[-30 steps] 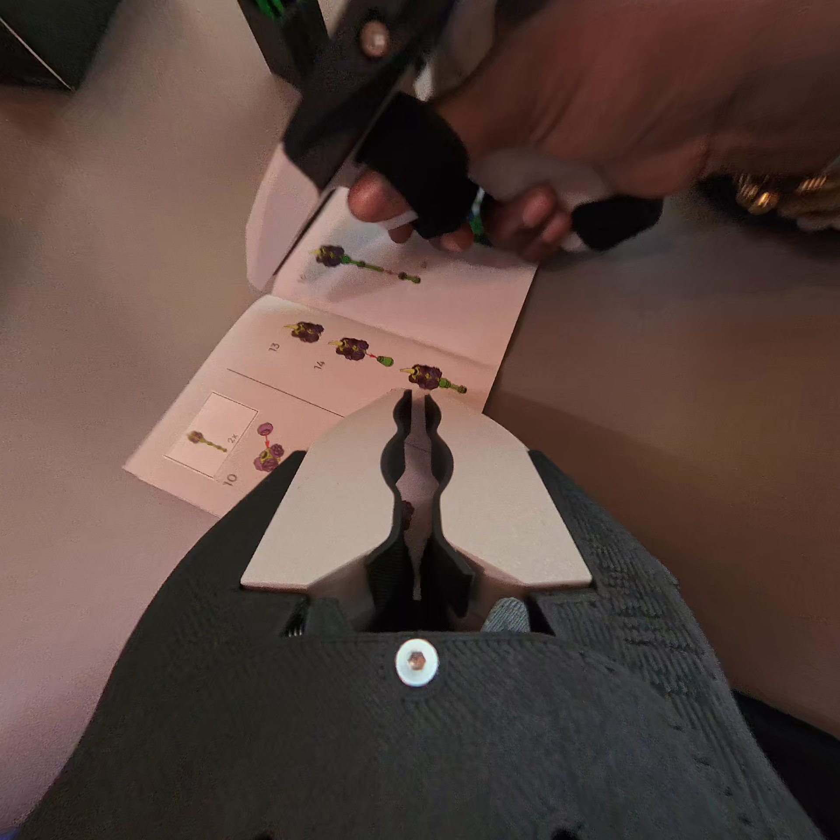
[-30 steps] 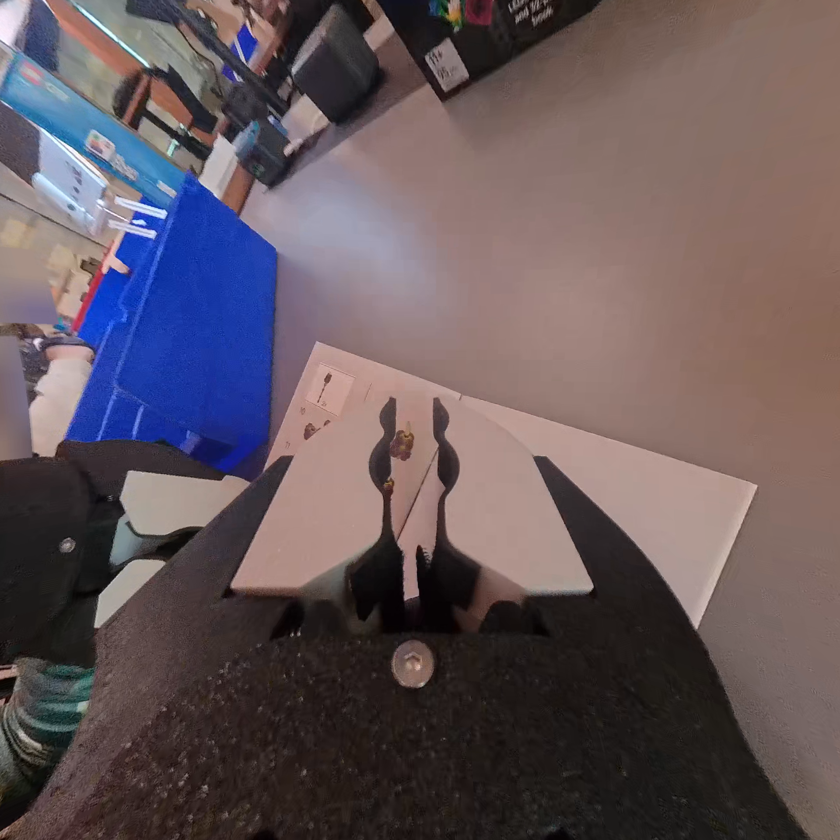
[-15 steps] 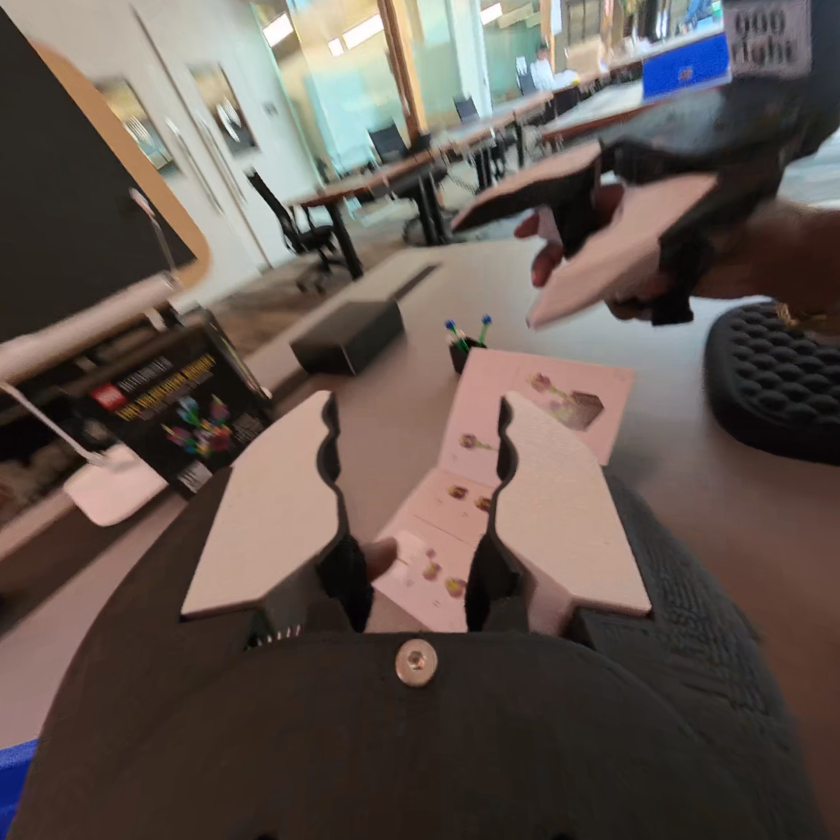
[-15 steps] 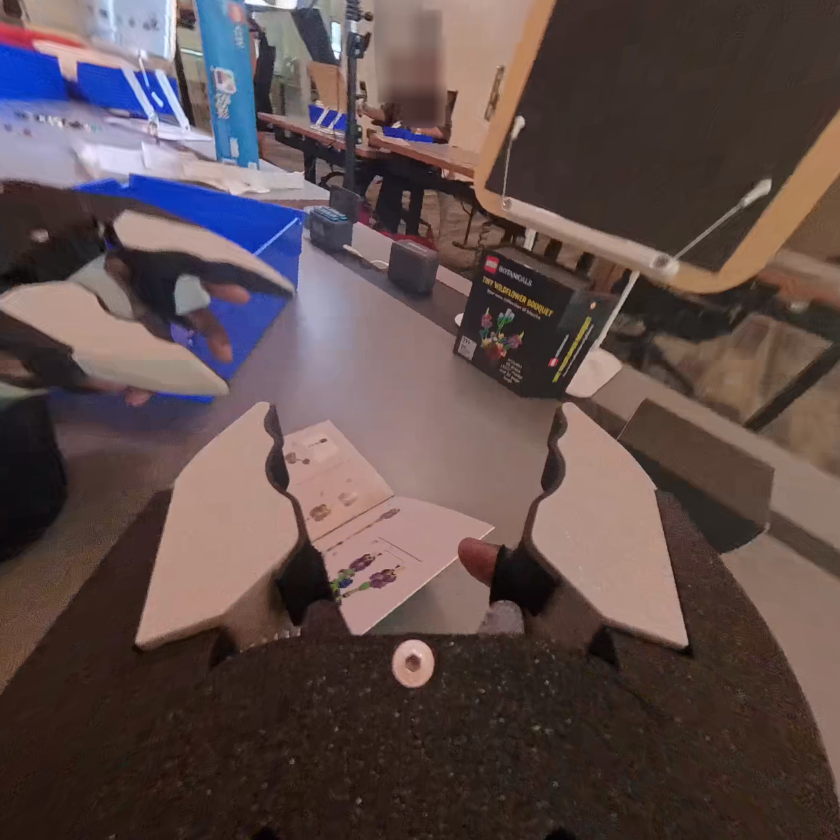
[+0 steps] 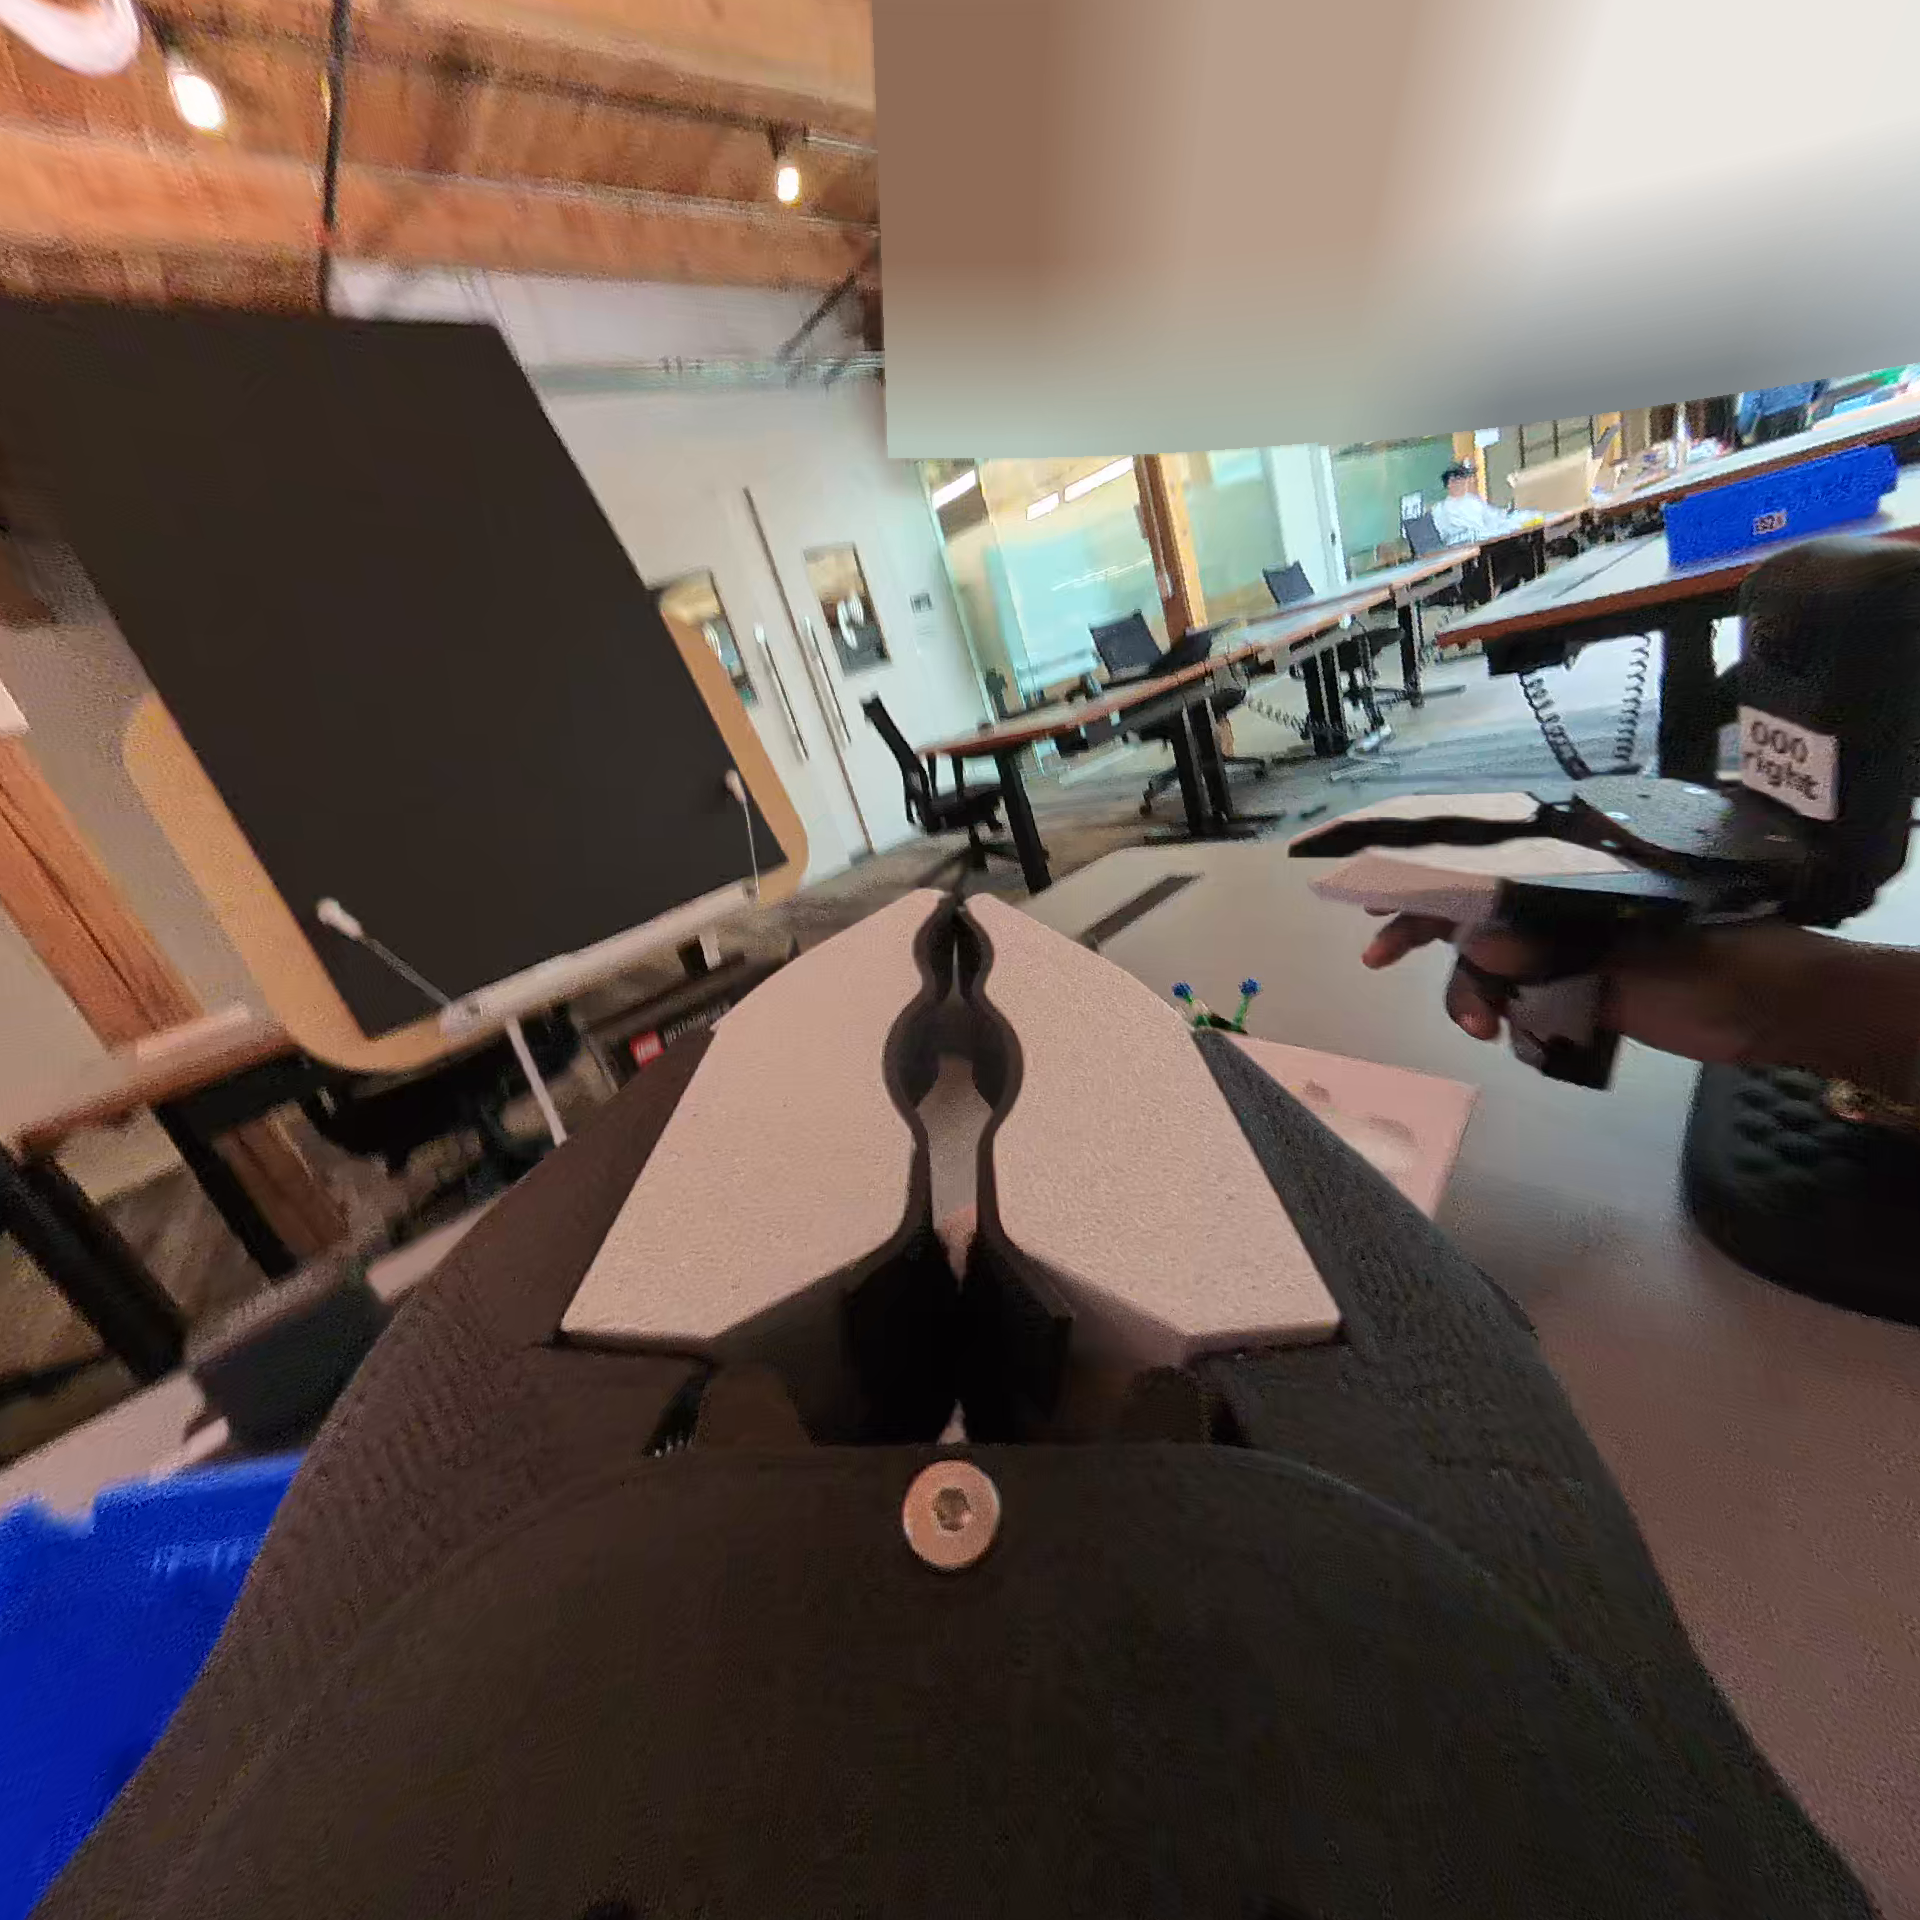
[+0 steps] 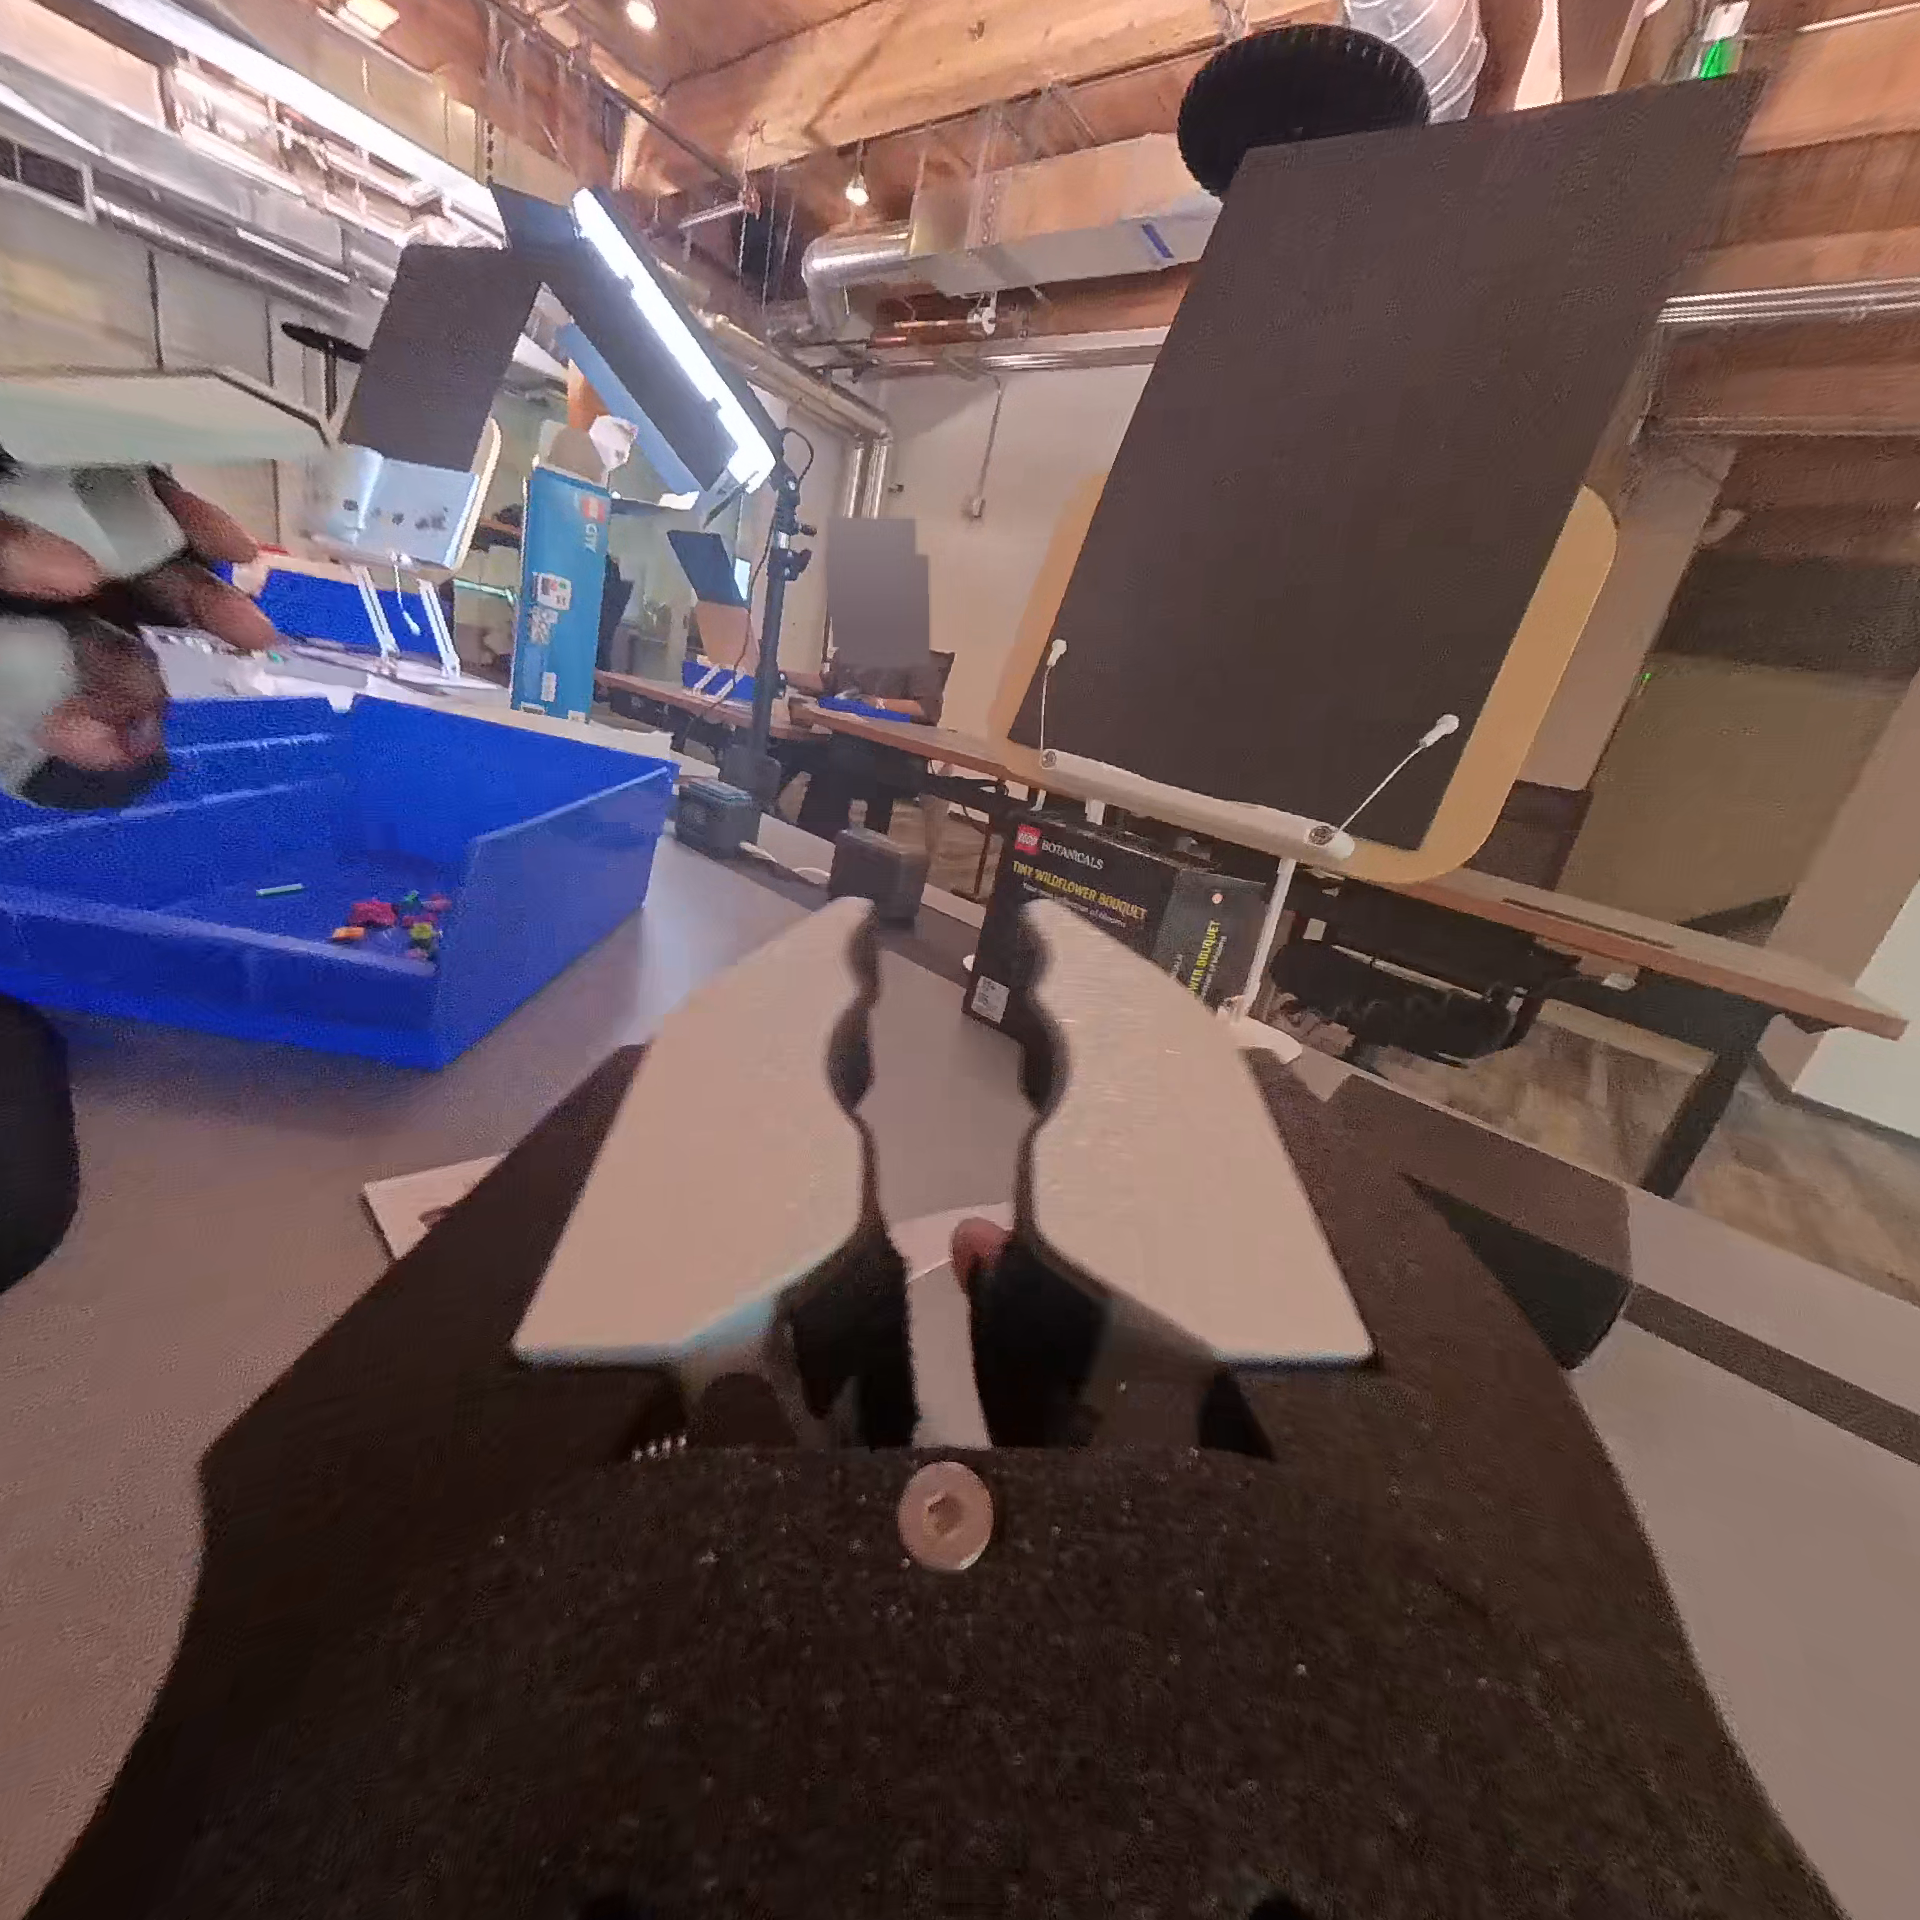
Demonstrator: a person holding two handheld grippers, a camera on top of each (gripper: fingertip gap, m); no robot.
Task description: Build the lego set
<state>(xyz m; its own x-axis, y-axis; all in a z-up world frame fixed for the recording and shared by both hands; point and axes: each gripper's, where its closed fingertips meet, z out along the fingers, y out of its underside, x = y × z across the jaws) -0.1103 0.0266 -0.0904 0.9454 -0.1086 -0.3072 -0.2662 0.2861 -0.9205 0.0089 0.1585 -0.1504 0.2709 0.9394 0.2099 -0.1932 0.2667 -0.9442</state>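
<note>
Grey tabletop [image 6: 260, 1226]: bare between the two tools, nothing being assembled on it.
Left gripper [image 5: 956, 920]: jaws drawn together, tips touching, nothing between them; raised level above the table, pointing out across the room, so likely between grabs.
Right gripper [image 6: 940, 920]: jaws a narrow gap apart, empty; also lifted off the table, aimed at the black set box [image 6: 1091, 925] (fingertip of the holding hand peeking between the finger bases).
Right gripper seen from the left: [image 5: 1340, 868] hovering level, well above the booklet, jaws only slightly apart.
Instruction booklet [image 5: 1371, 1127]: lying open and flat under and ahead of both tools, probably kept there for reading the steps; mostly hidden behind the fingers in the right view [image 6: 416, 1205].
Loose lego pieces [image 6: 395, 914]: small coloured scatter in the near corner of the blue bin [image 6: 540, 894], well left of the right gripper; bin walls keeping them corralled.
Built portion: two blue-tipped stems [image 5: 1216, 997] poking up just beyond the booklet, base hidden behind the left finger.
Step in hand: looks like a pause over the instructions, with a trip to the bin for the next piece to follow.
Risk: tiny parts, wide fingers; easy to fumble.
</note>
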